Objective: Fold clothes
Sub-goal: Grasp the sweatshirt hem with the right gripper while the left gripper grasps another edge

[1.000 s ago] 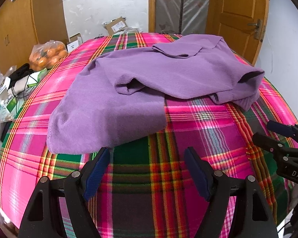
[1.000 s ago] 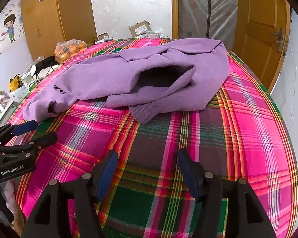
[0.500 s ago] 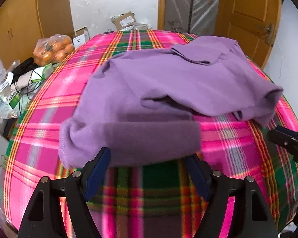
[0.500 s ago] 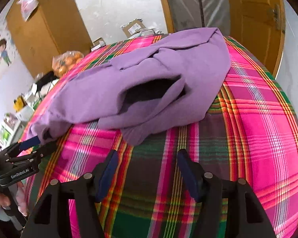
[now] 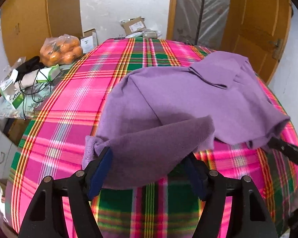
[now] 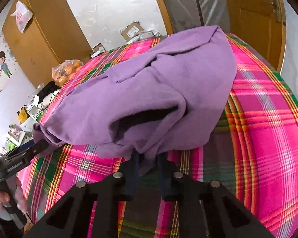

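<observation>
A purple fleece sweater [image 5: 188, 99] lies crumpled across the middle of the bench's pink-and-green plaid cloth [image 5: 69, 103]. At lower centre of the left view, the left tool [image 5: 151, 164] stands wide, jaws closing, with the sweater's hem between them. At lower centre of the right view, the right tool [image 6: 148, 166] is narrowing onto a bunched corner.

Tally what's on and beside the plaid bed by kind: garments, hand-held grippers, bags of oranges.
Purple garment: 1
Hand-held grippers: 2, the left hand-held gripper with its jaws closing around the garment's edge, and the right hand-held gripper closing on a fold of it
Bag of oranges: 1
Total: 4
</observation>
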Demonstrator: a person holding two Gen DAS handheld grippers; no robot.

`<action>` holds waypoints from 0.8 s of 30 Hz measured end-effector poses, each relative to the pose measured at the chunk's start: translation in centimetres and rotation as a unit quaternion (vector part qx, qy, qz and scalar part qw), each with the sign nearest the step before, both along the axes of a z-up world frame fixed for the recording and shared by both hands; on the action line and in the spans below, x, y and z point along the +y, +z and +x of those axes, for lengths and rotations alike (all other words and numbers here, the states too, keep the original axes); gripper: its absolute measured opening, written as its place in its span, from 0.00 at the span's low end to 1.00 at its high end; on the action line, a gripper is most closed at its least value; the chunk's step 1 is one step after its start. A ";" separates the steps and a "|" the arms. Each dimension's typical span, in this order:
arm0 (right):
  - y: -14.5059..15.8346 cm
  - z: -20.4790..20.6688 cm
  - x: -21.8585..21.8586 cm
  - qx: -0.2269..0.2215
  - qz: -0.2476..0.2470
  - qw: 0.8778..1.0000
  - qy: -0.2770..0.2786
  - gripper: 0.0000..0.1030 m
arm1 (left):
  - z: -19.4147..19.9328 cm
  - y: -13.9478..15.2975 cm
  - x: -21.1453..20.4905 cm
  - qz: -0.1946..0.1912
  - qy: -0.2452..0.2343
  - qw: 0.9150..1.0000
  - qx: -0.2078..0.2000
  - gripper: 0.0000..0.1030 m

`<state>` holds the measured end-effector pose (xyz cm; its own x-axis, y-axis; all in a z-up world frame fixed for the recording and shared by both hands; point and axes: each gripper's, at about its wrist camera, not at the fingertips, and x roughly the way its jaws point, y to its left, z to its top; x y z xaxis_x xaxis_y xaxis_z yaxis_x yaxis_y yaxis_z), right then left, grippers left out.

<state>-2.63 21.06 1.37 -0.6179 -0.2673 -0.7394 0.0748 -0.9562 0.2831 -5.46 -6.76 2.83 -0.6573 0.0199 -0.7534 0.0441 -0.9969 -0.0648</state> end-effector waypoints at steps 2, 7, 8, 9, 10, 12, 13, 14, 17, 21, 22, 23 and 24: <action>0.7 0.6 -0.2 0.015 -0.002 1.000 0.008 0.10 | 1.4 0.2 0.5 0.012 -0.009 1.000 0.003 0.71; 3.4 3.8 -0.6 0.060 -0.012 0.997 0.037 0.08 | 4.0 1.5 2.3 0.037 -0.050 0.998 0.025 0.71; 4.0 4.5 -0.6 0.068 -0.016 0.997 0.042 0.08 | 4.5 1.9 2.9 0.041 -0.063 0.997 0.032 0.71; 4.6 5.3 -0.6 0.075 -0.022 0.996 0.047 0.07 | 4.9 2.2 3.5 0.044 -0.075 0.995 0.039 0.71; 5.3 6.3 -0.6 0.081 -0.028 0.995 0.052 0.07 | 5.3 2.6 4.2 0.048 -0.090 0.994 0.046 0.71; 6.6 8.2 -0.6 0.094 -0.037 0.993 0.061 0.07 | 6.0 3.1 5.6 0.056 -0.121 0.989 0.060 0.71; 7.3 9.3 -0.6 0.103 -0.038 0.992 0.067 0.07 | 6.4 3.4 6.3 0.060 -0.137 0.987 0.067 0.71; 7.8 10.0 -0.6 0.109 -0.035 0.991 0.069 0.07 | 6.6 3.5 7.1 0.064 -0.154 0.983 0.071 0.71; 7.3 11.1 0.3 0.096 -0.032 0.993 0.056 0.07 | 7.4 3.2 9.3 0.083 -0.205 0.972 0.074 0.71; 5.3 11.1 1.8 0.063 -0.045 0.996 0.033 0.07 | 8.0 2.2 12.0 0.094 -0.252 0.961 0.062 0.71; 4.9 11.1 2.0 0.059 -0.047 0.997 0.029 0.07 | 8.1 2.0 12.6 0.096 -0.261 0.959 0.058 0.71; 4.5 11.1 2.2 0.054 -0.049 0.997 0.025 0.07 | 8.0 1.8 13.1 0.097 -0.265 0.958 0.055 0.71; 4.3 11.1 2.3 0.052 -0.051 0.997 0.024 0.07 | 7.9 1.6 13.5 0.098 -0.270 0.957 0.052 0.71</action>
<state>8.50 23.36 5.66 -0.6749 -0.3686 -0.6392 0.1536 -0.9175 0.3668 2.46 6.77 4.46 -0.5834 0.5108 -0.6314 -0.4899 -0.8414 -0.2281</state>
